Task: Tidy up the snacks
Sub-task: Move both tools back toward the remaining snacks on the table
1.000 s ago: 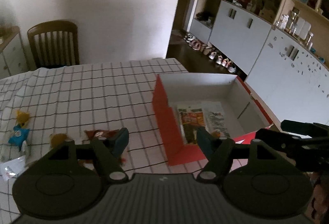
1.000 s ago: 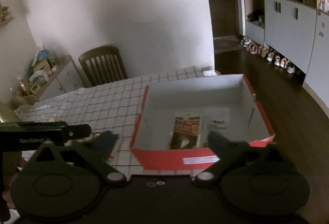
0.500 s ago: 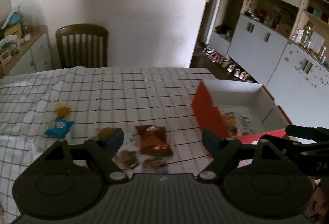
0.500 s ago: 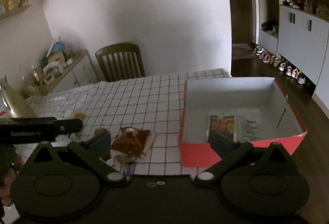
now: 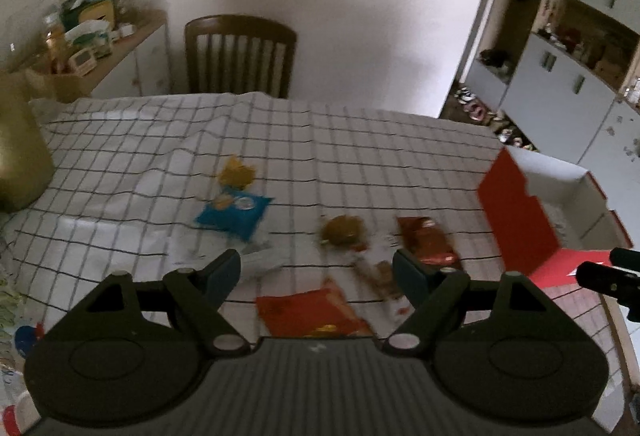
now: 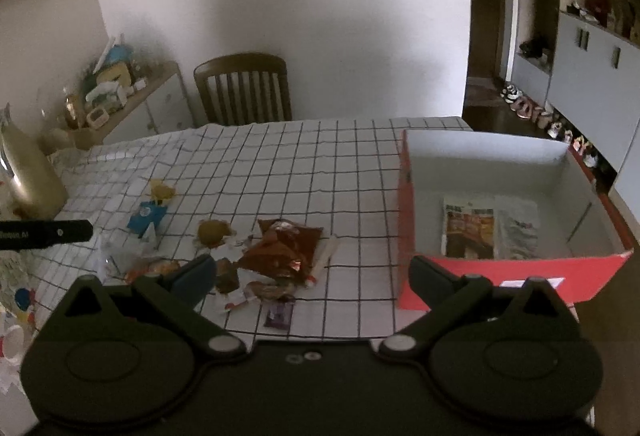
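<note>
Snack packets lie scattered on a checked tablecloth (image 5: pixel 320 139): a blue packet (image 5: pixel 234 213), a round brown snack (image 5: pixel 342 230), a dark red packet (image 5: pixel 426 240) and an orange-red bag (image 5: pixel 316 314). My left gripper (image 5: pixel 316 272) hangs open above the cloth just in front of the orange-red bag, nothing between its fingers. A red box (image 6: pixel 508 268) with white inner walls stands at the right, two flat packets (image 6: pixel 468 226) on its floor. My right gripper (image 6: pixel 312 274) is open over the crumpled red packet (image 6: pixel 284 246), clear of it.
A wooden chair (image 5: pixel 240 55) stands behind the table's far edge. A sideboard with clutter (image 5: pixel 84 43) is at the far left, a gold-coloured object (image 6: pixel 28 171) beside it. White cabinets (image 5: pixel 568 91) and shoes (image 6: pixel 532 107) line the right wall. More wrappers lie at the left table edge (image 6: pixel 16 300).
Both views have swung left, from over the red box to over the scattered snacks. The box now sits at the right of each view. Both grippers stay open and empty.
</note>
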